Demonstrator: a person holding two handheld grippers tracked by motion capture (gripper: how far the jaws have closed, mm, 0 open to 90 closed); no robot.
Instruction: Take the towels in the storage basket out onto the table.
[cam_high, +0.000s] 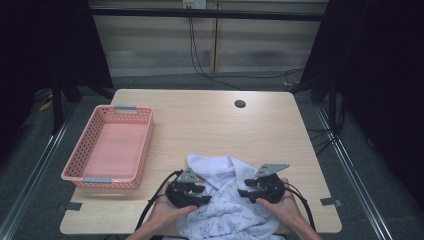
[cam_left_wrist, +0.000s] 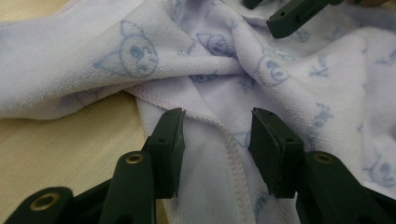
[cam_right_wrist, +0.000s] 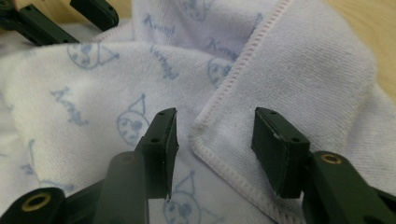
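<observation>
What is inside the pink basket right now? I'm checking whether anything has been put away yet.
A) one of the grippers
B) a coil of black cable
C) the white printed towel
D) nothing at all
D: in the high view the pink basket shows only its bare bottom, while the white printed towel lies crumpled on the table at the near edge, apart from it.

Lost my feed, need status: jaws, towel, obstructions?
Left gripper and right gripper open over hems. Towel crumpled at near edge. Pink basket aside, nothing blocking.
</observation>
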